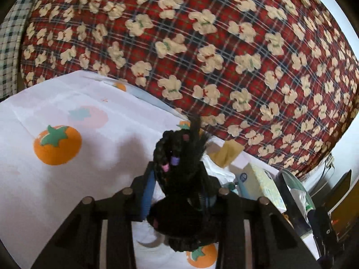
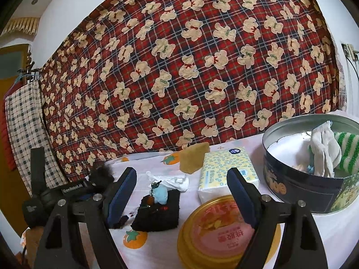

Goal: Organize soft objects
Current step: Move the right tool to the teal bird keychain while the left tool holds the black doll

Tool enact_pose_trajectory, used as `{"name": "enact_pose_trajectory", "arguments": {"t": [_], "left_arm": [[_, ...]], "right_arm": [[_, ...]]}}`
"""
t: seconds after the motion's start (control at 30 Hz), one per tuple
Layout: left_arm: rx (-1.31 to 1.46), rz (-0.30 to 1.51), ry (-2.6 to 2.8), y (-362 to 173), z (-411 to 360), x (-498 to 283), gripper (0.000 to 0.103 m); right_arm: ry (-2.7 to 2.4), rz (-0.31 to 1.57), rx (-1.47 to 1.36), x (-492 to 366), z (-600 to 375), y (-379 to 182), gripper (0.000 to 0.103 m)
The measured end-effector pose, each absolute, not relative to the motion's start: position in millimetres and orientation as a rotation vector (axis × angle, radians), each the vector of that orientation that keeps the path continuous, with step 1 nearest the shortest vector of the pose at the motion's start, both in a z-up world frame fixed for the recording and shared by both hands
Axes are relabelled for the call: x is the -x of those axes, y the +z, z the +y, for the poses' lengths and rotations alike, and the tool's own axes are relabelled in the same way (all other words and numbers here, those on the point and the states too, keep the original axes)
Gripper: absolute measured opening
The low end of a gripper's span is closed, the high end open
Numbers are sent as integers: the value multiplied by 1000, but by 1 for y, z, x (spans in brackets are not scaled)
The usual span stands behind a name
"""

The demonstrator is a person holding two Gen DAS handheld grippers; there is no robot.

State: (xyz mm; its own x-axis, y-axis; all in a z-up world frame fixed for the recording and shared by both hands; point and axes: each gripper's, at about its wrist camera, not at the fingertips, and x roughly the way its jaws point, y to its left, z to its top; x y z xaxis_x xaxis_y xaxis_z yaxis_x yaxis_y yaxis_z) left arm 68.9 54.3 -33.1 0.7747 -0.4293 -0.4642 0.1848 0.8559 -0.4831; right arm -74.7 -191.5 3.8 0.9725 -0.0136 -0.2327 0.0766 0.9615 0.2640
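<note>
My left gripper (image 1: 179,192) is shut on a black braided yarn piece with small pink and purple beads (image 1: 179,157), held above the white tomato-print cloth (image 1: 67,179). My right gripper (image 2: 181,192) is open and empty above the table. Below it lie a black cloth square (image 2: 159,213) with a light blue plush charm (image 2: 160,195) on it. A round dark tin (image 2: 298,186) at the right holds white socks (image 2: 323,154) and a green-striped sock (image 2: 346,150). The left gripper also shows at the left in the right wrist view (image 2: 98,177).
A yellow tissue pack (image 2: 226,168), a tan sponge (image 2: 193,159), a crumpled white plastic bag (image 2: 177,181) and a gold tin lid (image 2: 219,231) lie on the table. A red plaid bear-print quilt (image 2: 190,67) hangs behind. A checked cloth (image 2: 27,116) hangs at left.
</note>
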Motion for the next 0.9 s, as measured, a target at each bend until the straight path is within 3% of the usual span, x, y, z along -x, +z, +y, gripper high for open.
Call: {"name": "enact_pose_trajectory", "arguments": {"t": [0.53, 0.6, 0.67, 0.73, 0.9], "left_arm": [[534, 630, -385, -35, 69, -71, 34], [542, 637, -381, -36, 71, -73, 34], [547, 636, -376, -36, 73, -73, 34], [561, 618, -357, -35, 78, -71, 34], [542, 523, -271, -23, 88, -60, 34]], "right_arm": [[168, 335, -109, 51, -142, 0, 82], [227, 390, -78, 39, -129, -4, 70], [299, 481, -47, 19, -113, -11, 48], [336, 562, -27, 2, -103, -18, 35], [239, 568, -164, -8, -129, -23, 35]]}}
